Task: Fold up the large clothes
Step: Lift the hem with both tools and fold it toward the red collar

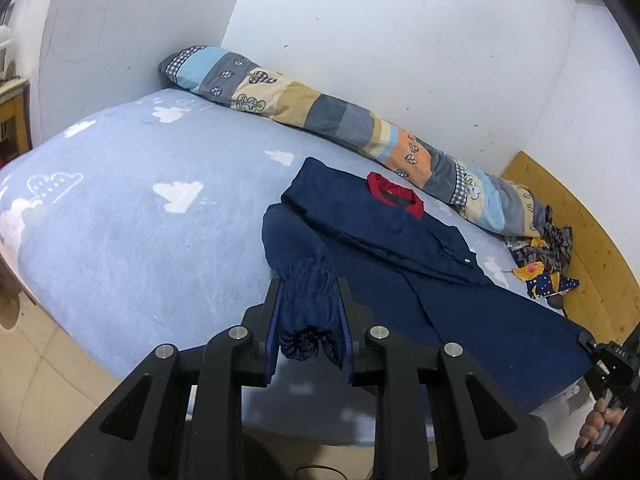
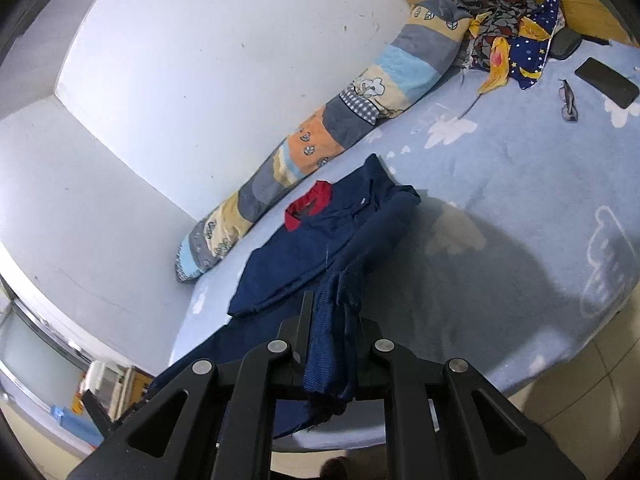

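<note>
the navy jacket (image 1: pixel 400 248) with its red collar (image 1: pixel 394 196) lies on the light blue cloud-print bed (image 1: pixel 140 220), part folded, its long axis running away from both grippers toward the wall. the left gripper (image 1: pixel 308 320) is clamped on a ribbed cuff or hem bunch, and the right gripper (image 2: pixel 334 344) is clamped on another bunch of navy fabric, probably the other corner. both hold the near edge, so the fold goes forward over the collar end. a patchwork bolster (image 1: pixel 320 108) lines the white wall; phone (image 2: pixel 606 82) and glasses (image 2: pixel 568 100) lie well apart.

blue cloud-print bed (image 1: pixel 120 232) – navy garment (image 1: pixel 400 240), rolled quilt (image 1: pixel 320 112).
</note>
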`<action>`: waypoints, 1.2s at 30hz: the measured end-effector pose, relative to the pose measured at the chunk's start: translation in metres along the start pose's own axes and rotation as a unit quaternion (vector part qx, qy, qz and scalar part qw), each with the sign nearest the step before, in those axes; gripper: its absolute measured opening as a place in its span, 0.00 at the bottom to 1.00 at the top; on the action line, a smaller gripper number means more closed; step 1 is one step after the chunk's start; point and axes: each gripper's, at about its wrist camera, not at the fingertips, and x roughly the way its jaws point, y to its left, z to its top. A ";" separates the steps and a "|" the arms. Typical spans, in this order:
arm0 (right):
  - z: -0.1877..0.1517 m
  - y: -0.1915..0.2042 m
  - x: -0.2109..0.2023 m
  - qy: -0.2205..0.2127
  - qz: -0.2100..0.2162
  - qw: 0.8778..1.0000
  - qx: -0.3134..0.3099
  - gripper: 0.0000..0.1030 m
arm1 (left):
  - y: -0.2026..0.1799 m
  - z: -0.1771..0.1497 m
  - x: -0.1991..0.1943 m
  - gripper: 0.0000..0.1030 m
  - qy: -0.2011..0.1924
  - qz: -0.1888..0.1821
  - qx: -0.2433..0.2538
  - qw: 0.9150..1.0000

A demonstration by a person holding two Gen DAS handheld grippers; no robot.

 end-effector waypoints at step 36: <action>0.085 0.050 0.031 0.003 0.047 0.999 0.003 0.12 | -0.024 0.093 0.028 0.21 -0.037 -0.011 -0.025 0.999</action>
